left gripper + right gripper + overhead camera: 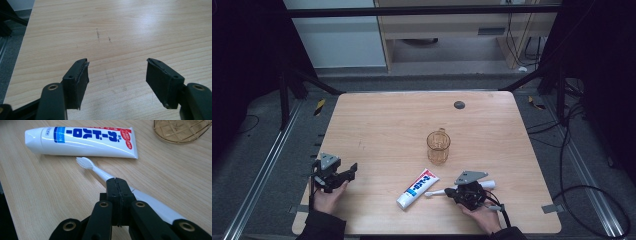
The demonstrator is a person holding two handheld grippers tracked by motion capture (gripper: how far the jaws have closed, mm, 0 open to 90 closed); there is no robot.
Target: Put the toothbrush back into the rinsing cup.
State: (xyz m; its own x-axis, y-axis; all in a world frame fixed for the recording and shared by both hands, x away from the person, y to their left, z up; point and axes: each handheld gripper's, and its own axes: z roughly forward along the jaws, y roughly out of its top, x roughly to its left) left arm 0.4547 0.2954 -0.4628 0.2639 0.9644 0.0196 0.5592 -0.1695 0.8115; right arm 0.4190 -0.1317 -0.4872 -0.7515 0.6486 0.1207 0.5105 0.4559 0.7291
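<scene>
A white toothbrush [435,192] [98,172] lies on the wooden table [387,115], bristles toward a white toothpaste tube [418,188] [82,141] with blue and red print. My right gripper [451,192] [117,181] is shut with its jaws pressed together, just above the brush's neck; the handle runs on beneath and past the jaws. Nothing sits between the pads. An amber glass mug [438,146] [180,131] stands behind the tube. My left gripper [349,171] [117,67] rests open near the table's front left, with bare wood between its jaws.
A small dark round disc [459,105] is set in the table toward its far edge. Dark floor, metal rails and cables surround the table. A faint scuff mark [98,33] shows on the wood ahead of the left gripper.
</scene>
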